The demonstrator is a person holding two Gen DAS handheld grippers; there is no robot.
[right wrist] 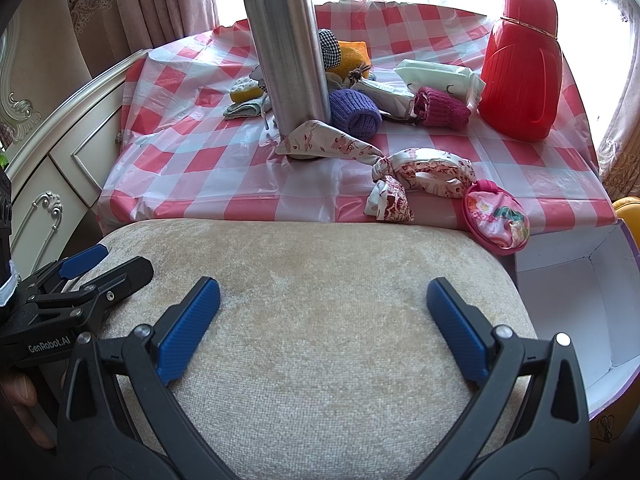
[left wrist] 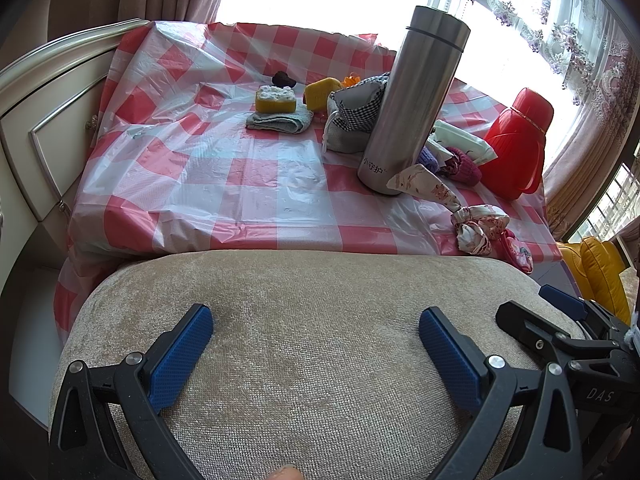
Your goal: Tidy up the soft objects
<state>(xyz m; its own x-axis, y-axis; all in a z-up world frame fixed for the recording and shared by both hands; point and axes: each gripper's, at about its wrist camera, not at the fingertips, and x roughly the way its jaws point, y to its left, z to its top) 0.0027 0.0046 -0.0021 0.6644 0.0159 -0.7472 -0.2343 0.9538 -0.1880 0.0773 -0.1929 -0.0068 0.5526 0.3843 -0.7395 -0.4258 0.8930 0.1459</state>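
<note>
A steel flask (left wrist: 412, 100) stands mid-worktop and blocks much of the pile behind it. From the left claw's camera it covers part of a checked cloth bundle (left wrist: 356, 110) and most of a purple knit roll (left wrist: 427, 159). From the right claw's camera it hides most of the sponge (right wrist: 245, 92) and the folded grey cloth (right wrist: 244, 110) under it. A small dark lump (left wrist: 283, 79) at the back is too small to identify. Glare from the window washes out everything beyond the worktop (left wrist: 208, 176).

Left to right on the checked cover: sponge on grey cloth, a yellow block (left wrist: 322, 92), the checked bundle, the flask, the purple roll, a maroon knit piece (right wrist: 440, 108) beside a white packet (right wrist: 436, 74), and a red jug (right wrist: 520, 64). A knotted floral cloth (right wrist: 400, 176) lies near the front edge, one end against the flask's base. A pink pouch (right wrist: 496, 216) hangs over the edge just beside it. A white box (right wrist: 580, 300) sits at far right, cut off by the frame.

Both claws hover low over a beige cushion (right wrist: 312, 320) in front of the worktop. The left claw (left wrist: 316, 354) is spread wide and holds nothing. The right claw (right wrist: 324, 328) is equally wide and empty, level with it, close on its right. A fingertip (left wrist: 284, 472) shows at the bottom edge.
</note>
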